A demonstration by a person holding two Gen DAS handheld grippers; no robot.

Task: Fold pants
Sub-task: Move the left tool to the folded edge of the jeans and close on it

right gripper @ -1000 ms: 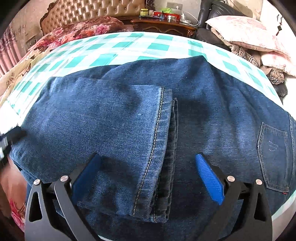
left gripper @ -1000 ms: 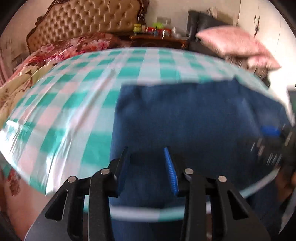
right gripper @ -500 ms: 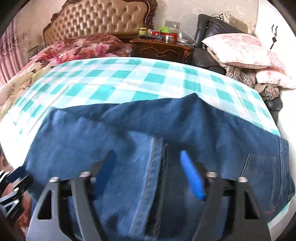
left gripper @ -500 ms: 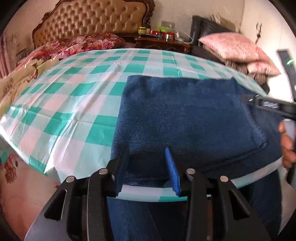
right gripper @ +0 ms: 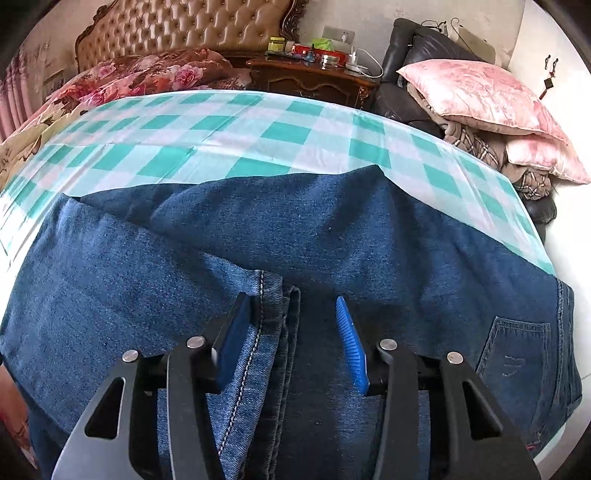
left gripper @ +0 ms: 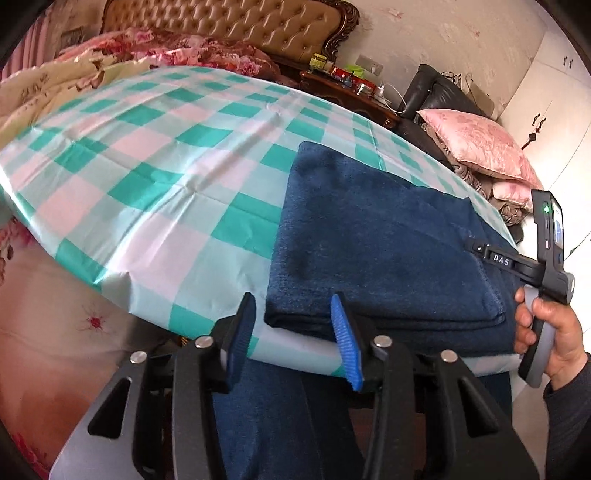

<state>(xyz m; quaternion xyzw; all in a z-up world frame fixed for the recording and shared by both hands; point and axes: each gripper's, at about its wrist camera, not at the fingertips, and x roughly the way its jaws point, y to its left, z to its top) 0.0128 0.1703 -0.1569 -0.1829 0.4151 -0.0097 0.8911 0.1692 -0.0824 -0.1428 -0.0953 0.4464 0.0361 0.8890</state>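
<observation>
Both fisheye views are bright and sharp, free of motion blur. Soft daylight glares off the glossy checked tablecloth [left gripper: 155, 177] at left and washes out the white wall [right gripper: 546, 33] at upper right. Straight edges bow outward; black vignette fills the corners. The jeans [right gripper: 332, 236] carry soft shadows near the fingers.
</observation>
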